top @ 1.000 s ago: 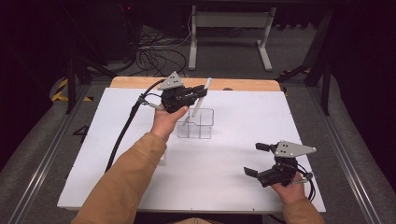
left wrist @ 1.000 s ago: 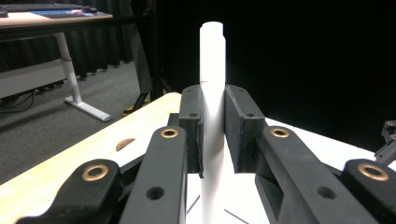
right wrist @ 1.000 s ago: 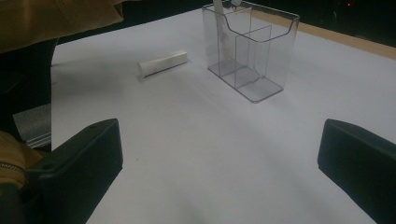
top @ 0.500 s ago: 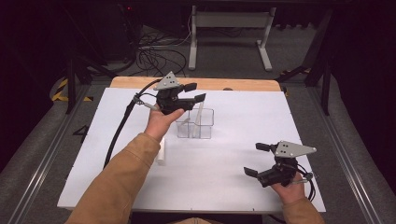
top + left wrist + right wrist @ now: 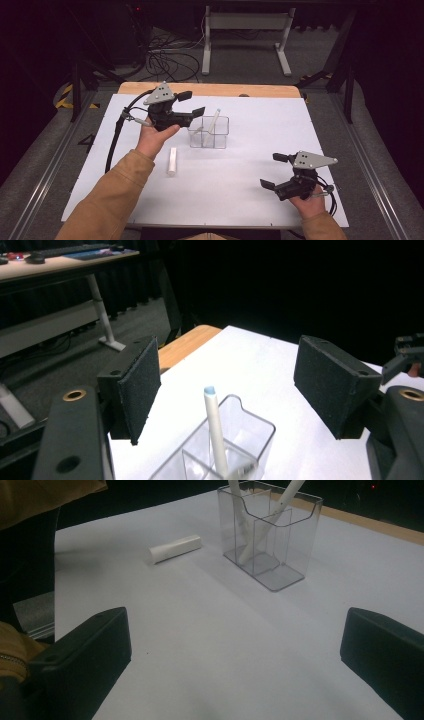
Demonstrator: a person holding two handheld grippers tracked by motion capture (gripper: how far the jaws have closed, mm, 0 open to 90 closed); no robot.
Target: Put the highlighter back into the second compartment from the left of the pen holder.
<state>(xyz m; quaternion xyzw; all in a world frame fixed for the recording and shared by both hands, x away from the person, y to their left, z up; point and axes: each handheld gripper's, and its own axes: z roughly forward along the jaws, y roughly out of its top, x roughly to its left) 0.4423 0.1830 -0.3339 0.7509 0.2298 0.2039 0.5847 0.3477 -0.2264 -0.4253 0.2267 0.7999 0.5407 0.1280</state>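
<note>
Spanning most of the high view, a white table [image 5: 240, 200] carries the work, its wooden edge [image 5: 210, 89] showing at the far side. A person's left forearm in a tan sleeve [image 5: 107, 197] reaches across it, holding the left gripper [image 5: 192, 104] in the air just beside a clear two-compartment holder [image 5: 209, 132]. Its jaws have just been opening and stand apart with nothing between them; in the left gripper view the pads flank the top of a white pen [image 5: 216, 432] without touching it. That pen stands tilted in the holder, its blue-tipped end up and leaning over the rim. A second white stick [image 5: 243, 517] leans in the other compartment, seen from the right gripper view. At the table's near right corner the right gripper [image 5: 274, 171] sits low in the person's right hand [image 5: 312, 204], its jaws wide apart and empty, pointing toward the holder from well away. A short white tube [image 5: 172, 161] lies flat on the table near the left hand, apart from the holder.
</note>
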